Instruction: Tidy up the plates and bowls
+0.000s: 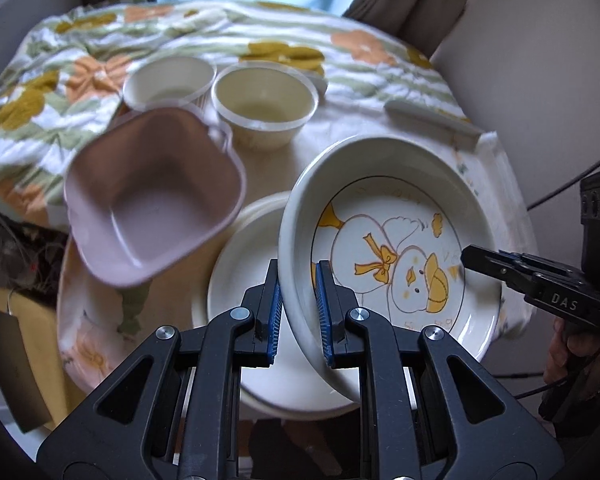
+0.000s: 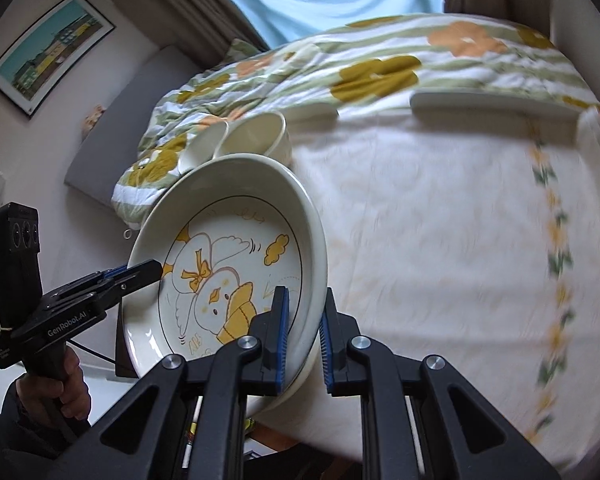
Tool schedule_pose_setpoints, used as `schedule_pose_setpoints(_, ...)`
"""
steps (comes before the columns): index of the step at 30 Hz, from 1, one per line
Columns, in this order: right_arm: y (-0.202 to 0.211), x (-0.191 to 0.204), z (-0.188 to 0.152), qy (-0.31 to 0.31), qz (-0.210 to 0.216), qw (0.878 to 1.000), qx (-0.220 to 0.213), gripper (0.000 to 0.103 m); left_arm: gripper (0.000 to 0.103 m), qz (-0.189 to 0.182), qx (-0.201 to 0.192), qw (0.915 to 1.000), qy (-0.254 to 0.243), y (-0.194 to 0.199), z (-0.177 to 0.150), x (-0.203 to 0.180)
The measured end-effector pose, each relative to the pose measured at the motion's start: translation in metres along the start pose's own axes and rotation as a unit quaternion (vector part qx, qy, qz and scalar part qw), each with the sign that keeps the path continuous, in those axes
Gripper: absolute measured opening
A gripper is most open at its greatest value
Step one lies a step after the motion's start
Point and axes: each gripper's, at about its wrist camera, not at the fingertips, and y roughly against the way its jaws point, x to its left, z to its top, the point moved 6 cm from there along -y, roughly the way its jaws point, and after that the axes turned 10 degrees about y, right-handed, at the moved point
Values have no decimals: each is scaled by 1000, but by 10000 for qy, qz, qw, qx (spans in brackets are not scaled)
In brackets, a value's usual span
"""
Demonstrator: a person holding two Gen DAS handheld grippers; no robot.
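While lifted clear of the bench (image 2: 440,240), duck plate (image 1: 396,248) held tilted between both claws. Left claw (image 1: 298,308) clamped on the near rim, one blue pad inside the wall, one outside. Right claw (image 2: 303,334) clamped on the opposite rim in the same way, seen from the left wrist as a dark tip (image 1: 484,260) at the plate's right edge. A hand (image 2: 60,376) wrapped round the left handle.

Directly under the lifted plate, a plain white plate (image 1: 240,280), partly covered. Left of it and close, a pink square bowl (image 1: 152,196), blurred, rim almost meeting the duck plate's edge. Behind those, two cream cups (image 1: 216,92) side by side, touching; from the right wrist, the duck plate's far rim overlapping them. A flat white dish (image 2: 496,108) near the far right edge of the bench, well apart from everything else.

Widest open room: the broad white cloth to the right of the duck plate, bare up to the flower border (image 2: 556,248). Crowded on the left side. A flowered quilt (image 1: 100,60) bunched beyond the cups.
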Motion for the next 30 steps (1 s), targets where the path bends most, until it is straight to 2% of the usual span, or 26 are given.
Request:
schedule_pose_setpoints(7,-20,7,-21,-35,-287,9994,198,13,14,-111,341,9992,167,-32,-23,29)
schedule_pose_setpoints(16,-37,11,-26,164,-621,9974,335,13,14,63,420,9991,79,-53,-28,37)
schedule_pose_setpoints(24,-39,15,-27,387,-801,9954,363,13,16,646,262,9966,-442,-56,-27,27)
schedule_pose_setpoints(30,-40,20,-28,742,-1027,9913,347,13,17,1299,-53,9856,-1077,-53,-30,16)
